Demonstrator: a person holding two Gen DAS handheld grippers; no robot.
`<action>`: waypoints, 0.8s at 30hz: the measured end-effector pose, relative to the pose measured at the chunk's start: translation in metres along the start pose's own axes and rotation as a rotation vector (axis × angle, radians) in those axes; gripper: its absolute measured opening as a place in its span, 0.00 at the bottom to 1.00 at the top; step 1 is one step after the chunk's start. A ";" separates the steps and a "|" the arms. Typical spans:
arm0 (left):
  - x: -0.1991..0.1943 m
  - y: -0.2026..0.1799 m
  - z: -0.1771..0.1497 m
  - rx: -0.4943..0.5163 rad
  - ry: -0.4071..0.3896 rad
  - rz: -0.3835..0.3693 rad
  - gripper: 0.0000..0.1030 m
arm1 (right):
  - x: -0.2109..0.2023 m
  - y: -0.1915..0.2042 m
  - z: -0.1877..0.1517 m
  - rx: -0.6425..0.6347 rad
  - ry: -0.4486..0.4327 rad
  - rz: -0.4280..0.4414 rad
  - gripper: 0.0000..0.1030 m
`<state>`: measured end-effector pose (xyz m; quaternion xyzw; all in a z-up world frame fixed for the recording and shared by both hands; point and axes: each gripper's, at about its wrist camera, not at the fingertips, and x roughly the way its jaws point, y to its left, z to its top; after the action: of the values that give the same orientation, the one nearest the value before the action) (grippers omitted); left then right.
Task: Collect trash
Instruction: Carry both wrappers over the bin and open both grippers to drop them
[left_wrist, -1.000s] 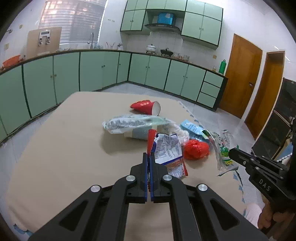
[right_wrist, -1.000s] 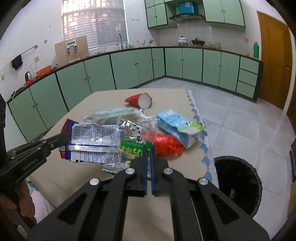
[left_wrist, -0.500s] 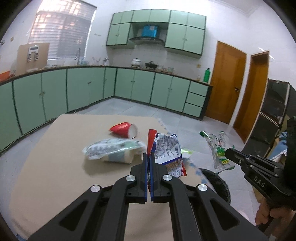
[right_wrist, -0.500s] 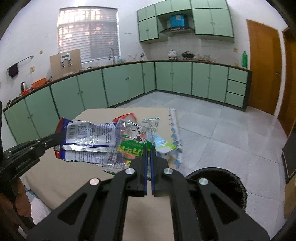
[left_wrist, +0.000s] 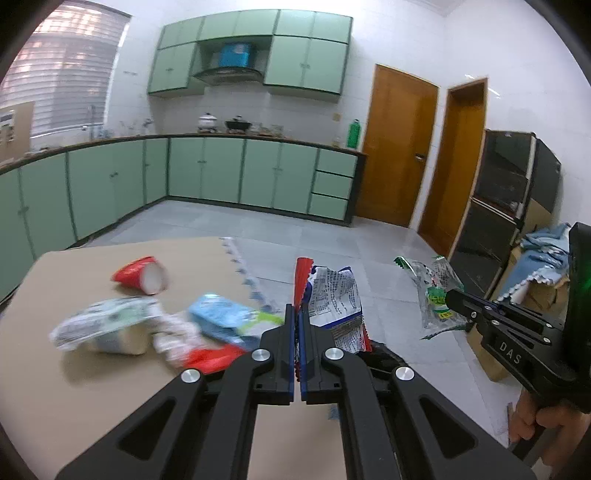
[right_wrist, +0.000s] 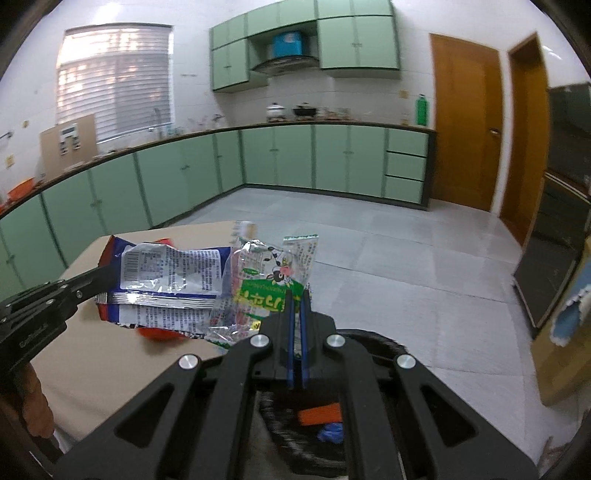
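Note:
My left gripper (left_wrist: 297, 314) is shut on a red, blue and silver snack wrapper (left_wrist: 334, 302), held in the air past the table's right edge; the wrapper also shows in the right wrist view (right_wrist: 166, 280). My right gripper (right_wrist: 295, 299) is shut on a green and clear cow-print wrapper (right_wrist: 269, 277), held above a black trash bin (right_wrist: 369, 343) on the floor; the wrapper also shows in the left wrist view (left_wrist: 432, 291). On the tan table (left_wrist: 74, 369) lie a red paper cup (left_wrist: 142, 275), a clear wrapper (left_wrist: 107, 325), a blue packet (left_wrist: 225, 317) and a red piece (left_wrist: 210, 358).
The bin holds an orange item (right_wrist: 319, 413) and a blue item (right_wrist: 330, 432). Green cabinets line the far walls. Two wooden doors (left_wrist: 399, 147) stand at the right. A dark cabinet (left_wrist: 509, 199) and cardboard boxes (left_wrist: 535, 291) stand by the right wall.
Both grippers have carried their wrappers to the right, off the table and over the bin. The trash left on the table now sits to the left in both views.

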<state>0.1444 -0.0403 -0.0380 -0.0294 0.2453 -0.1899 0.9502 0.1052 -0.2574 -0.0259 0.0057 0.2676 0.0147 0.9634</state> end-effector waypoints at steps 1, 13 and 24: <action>0.010 -0.008 0.001 0.008 0.006 -0.012 0.02 | 0.003 -0.008 -0.001 0.007 0.003 -0.012 0.02; 0.102 -0.076 -0.012 0.091 0.137 -0.059 0.02 | 0.063 -0.096 -0.046 0.094 0.130 -0.134 0.02; 0.161 -0.096 -0.031 0.093 0.247 -0.044 0.03 | 0.118 -0.123 -0.069 0.123 0.213 -0.120 0.08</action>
<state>0.2268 -0.1886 -0.1239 0.0329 0.3505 -0.2242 0.9088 0.1740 -0.3764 -0.1487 0.0471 0.3687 -0.0585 0.9265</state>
